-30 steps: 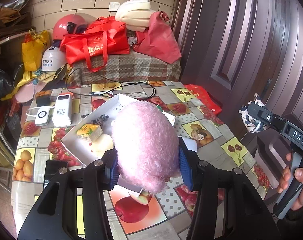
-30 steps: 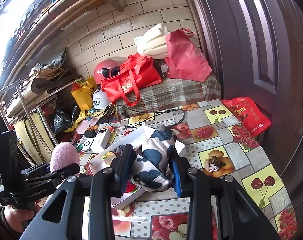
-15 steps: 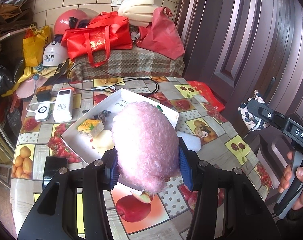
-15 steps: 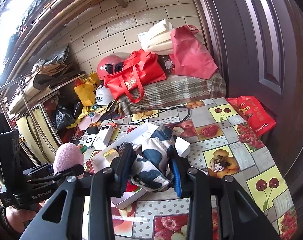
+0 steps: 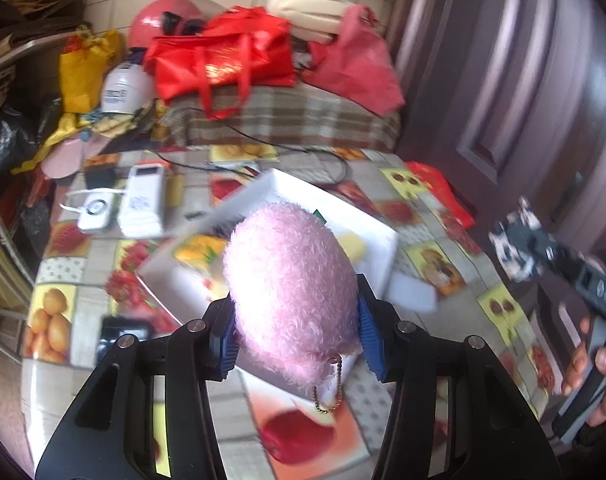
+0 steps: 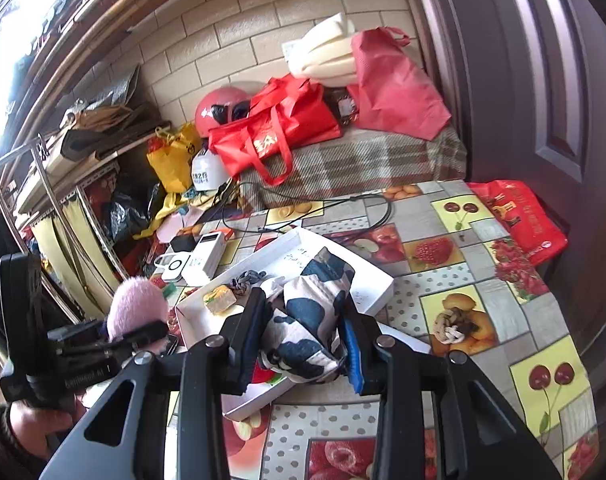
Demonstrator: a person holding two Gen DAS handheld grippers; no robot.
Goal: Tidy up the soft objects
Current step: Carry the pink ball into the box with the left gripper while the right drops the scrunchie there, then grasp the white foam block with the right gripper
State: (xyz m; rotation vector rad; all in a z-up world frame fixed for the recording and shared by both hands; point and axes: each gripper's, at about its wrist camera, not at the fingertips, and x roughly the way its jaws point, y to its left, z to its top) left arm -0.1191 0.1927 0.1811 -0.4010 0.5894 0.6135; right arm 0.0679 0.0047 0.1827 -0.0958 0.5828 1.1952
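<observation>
Pink, fuzzy and egg-shaped, the plush toy (image 5: 293,288) sits clenched between the blue ribbed pads of the left tongs (image 5: 294,334), and a small gold ball chain (image 5: 327,390) dangles from its underside. The left tongs tilt downward over the near corner of the white tray (image 5: 377,236), so the toy hangs above the tray's edge. The right tongs (image 6: 303,332) also slope downward and grasp a soft pouch of white cloth with dark blue patches (image 6: 307,320); this pouch is held over the near side of the same tray, not resting in it. In the left wrist view the right tongs appear to the right of the tray, with fingers of the person's right hand (image 5: 595,376) wrapped around the handle. In the right wrist view the left tongs stand to the left of the tray, with the left hand (image 6: 31,416) below them.

The tray lies on a worktop (image 6: 499,280) covered with glossy oilcloth printed in fruit squares. Inside the tray lie a yellow block-shaped toy (image 6: 219,298) and a small grey braided piece (image 6: 245,280). Left of the tray stand two white power banks (image 6: 195,258). Behind the tray, a black cable (image 6: 343,204) loops across the cloth. Farther behind the tray, a plaid-covered surface carries red bags (image 6: 279,132) and a red helmet (image 6: 219,108) against a tiled wall. A dark panelled door (image 6: 543,80) rises to the right of the tray.
</observation>
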